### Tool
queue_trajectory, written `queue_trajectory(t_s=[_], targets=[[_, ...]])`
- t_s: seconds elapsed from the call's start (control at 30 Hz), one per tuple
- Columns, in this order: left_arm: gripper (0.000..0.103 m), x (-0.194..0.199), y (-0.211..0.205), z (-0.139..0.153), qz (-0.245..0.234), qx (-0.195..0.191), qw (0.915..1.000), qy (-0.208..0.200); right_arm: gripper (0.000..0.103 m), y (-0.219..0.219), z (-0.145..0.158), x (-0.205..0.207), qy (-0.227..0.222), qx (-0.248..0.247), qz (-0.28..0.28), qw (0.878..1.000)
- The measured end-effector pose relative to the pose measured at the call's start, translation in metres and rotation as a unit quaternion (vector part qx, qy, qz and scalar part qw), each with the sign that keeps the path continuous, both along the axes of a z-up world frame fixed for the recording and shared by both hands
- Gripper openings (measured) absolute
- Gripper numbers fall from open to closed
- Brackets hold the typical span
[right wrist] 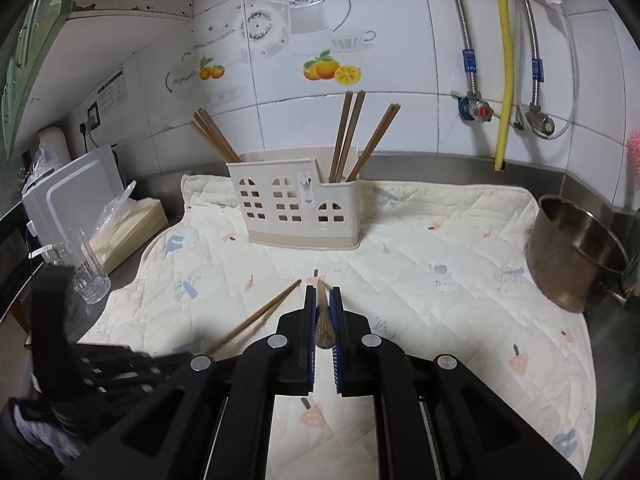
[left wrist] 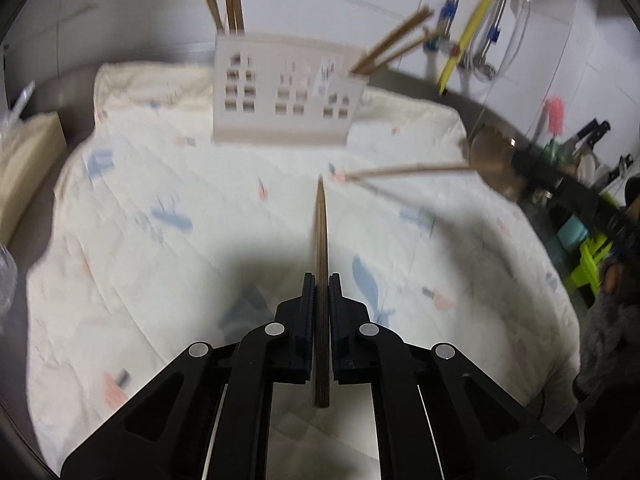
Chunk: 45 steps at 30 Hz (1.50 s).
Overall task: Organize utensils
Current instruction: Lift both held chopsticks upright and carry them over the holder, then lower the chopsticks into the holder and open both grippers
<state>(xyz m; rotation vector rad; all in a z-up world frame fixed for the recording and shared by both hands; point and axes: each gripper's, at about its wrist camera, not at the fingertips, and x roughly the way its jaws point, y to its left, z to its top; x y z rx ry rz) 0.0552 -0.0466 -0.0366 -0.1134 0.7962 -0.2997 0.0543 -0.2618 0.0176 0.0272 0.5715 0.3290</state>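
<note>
My left gripper [left wrist: 320,280] is shut on a brown wooden chopstick [left wrist: 321,240] that points forward, above the quilted cloth [left wrist: 160,184]. In the right wrist view that chopstick [right wrist: 256,318] slants in from the lower left. My right gripper [right wrist: 323,290] is shut on a second chopstick [right wrist: 322,312], whose thin end pokes out ahead. From the left wrist this second chopstick [left wrist: 404,170] reaches in from the right. A beige house-shaped utensil holder [right wrist: 296,208] stands at the back of the cloth. Chopsticks lean in its left compartment [right wrist: 216,136] and its right one [right wrist: 352,136].
A steel pot [right wrist: 576,248] stands at the cloth's right edge. A clear glass [right wrist: 86,268], a bagged flat box [right wrist: 128,224] and a white appliance [right wrist: 68,196] crowd the left side. Behind the holder is a tiled wall with hoses and valves [right wrist: 476,108].
</note>
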Motion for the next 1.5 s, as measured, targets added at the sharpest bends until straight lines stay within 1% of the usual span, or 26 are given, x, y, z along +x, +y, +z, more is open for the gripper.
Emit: queue_trajectory(t_s=[0.27, 0.43, 0.53, 0.67, 0.87, 1.03, 1.2, 1.37, 1.43, 1.5], targets=[[0.005, 0.014, 0.006, 0.049, -0.011, 0.002, 0.9983, -0.057, 0.006, 0.003, 0.013, 0.008, -0.008, -0.008, 0.017, 1.0], [0.005, 0.027, 0.009, 0.07, -0.02, -0.007, 0.9969, -0.075, 0.006, 0.004, 0.024, 0.016, -0.005, -0.005, 0.036, 0.999], [0.005, 0.033, 0.009, 0.083, -0.023, -0.004, 0.996, -0.086, 0.006, 0.007, 0.032, 0.02, -0.008, -0.005, 0.045, 0.999], [0.005, 0.043, 0.01, 0.1, -0.026, 0.002, 0.9947, -0.1, 0.006, 0.01, 0.048, 0.027, -0.018, -0.008, 0.057, 0.998], [0.005, 0.057, 0.015, 0.138, -0.024, 0.007, 0.9913, -0.13, 0.006, 0.01, 0.084, 0.047, -0.035, -0.007, 0.076, 0.996], [0.005, 0.071, 0.021, 0.173, -0.014, 0.012, 0.9867, -0.162, 0.006, 0.011, 0.111, 0.062, -0.052, -0.008, 0.082, 0.995], [0.005, 0.09, 0.029, 0.21, 0.002, 0.004, 0.9808, -0.195, 0.006, 0.015, 0.131, 0.074, -0.067, -0.007, 0.088, 0.994], [0.005, 0.11, 0.029, 0.23, 0.017, 0.013, 0.9762, -0.216, 0.006, 0.021, 0.142, 0.084, -0.076, -0.009, 0.092, 0.993], [0.005, 0.119, 0.029, 0.231, 0.028, 0.025, 0.9745, -0.221, 0.006, 0.023, 0.144, 0.088, -0.078, -0.008, 0.095, 0.992], [0.005, 0.129, 0.029, 0.228, 0.035, 0.027, 0.9746, -0.219, 0.006, 0.026, 0.147, 0.092, -0.082, -0.009, 0.096, 0.992]])
